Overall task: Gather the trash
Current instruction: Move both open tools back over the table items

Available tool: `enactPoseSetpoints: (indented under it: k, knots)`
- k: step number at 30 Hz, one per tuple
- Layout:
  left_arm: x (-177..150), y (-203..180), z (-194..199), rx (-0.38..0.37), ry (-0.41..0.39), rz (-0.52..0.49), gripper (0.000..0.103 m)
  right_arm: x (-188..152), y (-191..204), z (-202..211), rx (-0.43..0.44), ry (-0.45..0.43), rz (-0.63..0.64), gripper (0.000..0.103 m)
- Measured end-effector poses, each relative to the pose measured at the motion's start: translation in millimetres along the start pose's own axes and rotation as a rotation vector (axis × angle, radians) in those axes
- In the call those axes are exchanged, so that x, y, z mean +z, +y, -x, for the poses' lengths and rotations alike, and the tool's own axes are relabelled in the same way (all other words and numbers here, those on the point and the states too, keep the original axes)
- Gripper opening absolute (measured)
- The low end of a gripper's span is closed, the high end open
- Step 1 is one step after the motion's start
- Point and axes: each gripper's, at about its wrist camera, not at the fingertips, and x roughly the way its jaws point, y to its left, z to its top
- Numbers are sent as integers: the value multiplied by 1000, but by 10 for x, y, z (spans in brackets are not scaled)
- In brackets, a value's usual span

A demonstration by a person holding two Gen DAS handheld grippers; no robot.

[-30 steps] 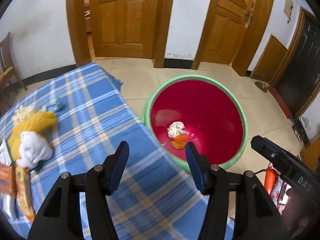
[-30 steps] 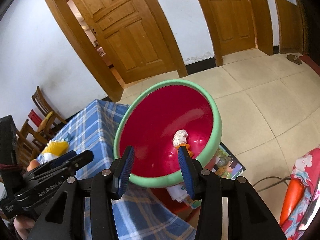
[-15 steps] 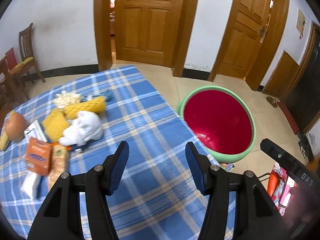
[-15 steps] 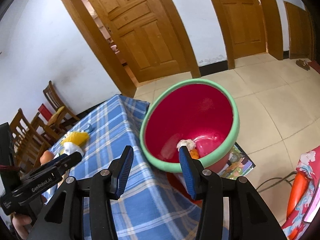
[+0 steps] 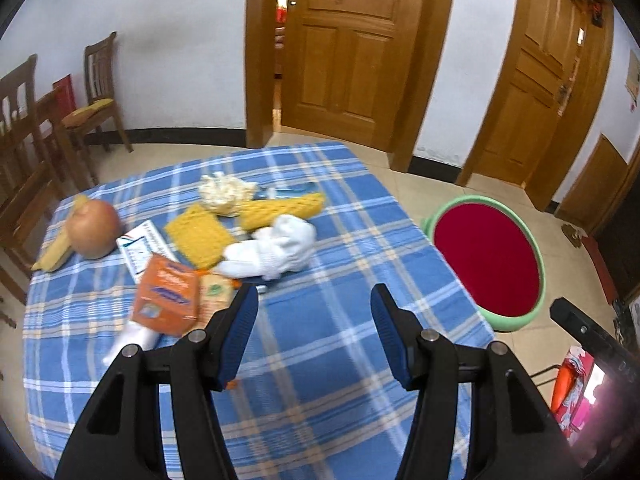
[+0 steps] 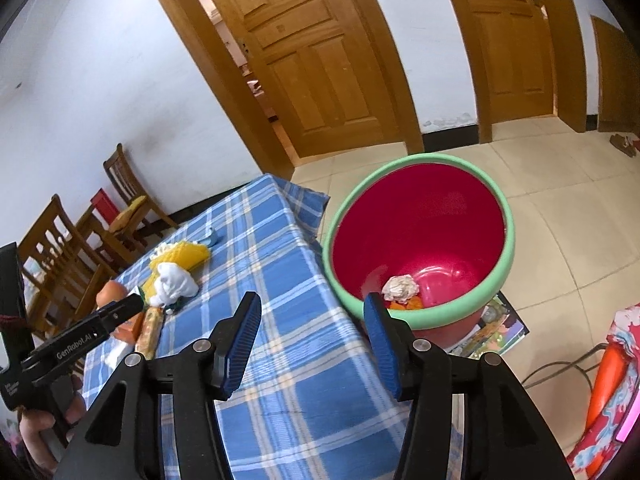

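The right gripper (image 6: pixel 310 334), its jaws opening on nothing, hangs over the checked tablecloth (image 6: pixel 280 264) beside the red bin (image 6: pixel 420 224) holding what looks like crumpled paper (image 6: pixel 400 286).

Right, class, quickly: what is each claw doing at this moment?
Left claw: open, holding nothing.
Right claw: jaws opening, nothing between them.

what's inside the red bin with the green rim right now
In the red bin: a crumpled white paper wad on orange scraps. The near rim hides whatever lies below them.
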Motion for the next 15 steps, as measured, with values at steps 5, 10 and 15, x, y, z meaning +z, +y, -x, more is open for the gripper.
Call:
enactPoseSetpoints:
  k: [5, 10, 15]
  knots:
    - [-9, 218, 15, 34, -5, 38, 59, -23, 101, -43, 3, 10, 16, 59]
    - [-24, 456, 11, 75, -6, 81, 60, -35, 173, -87, 1, 16, 23, 67]
    - [-45, 642, -41, 125, -5, 112, 67, -51, 233, -145, -1, 28, 30, 72]
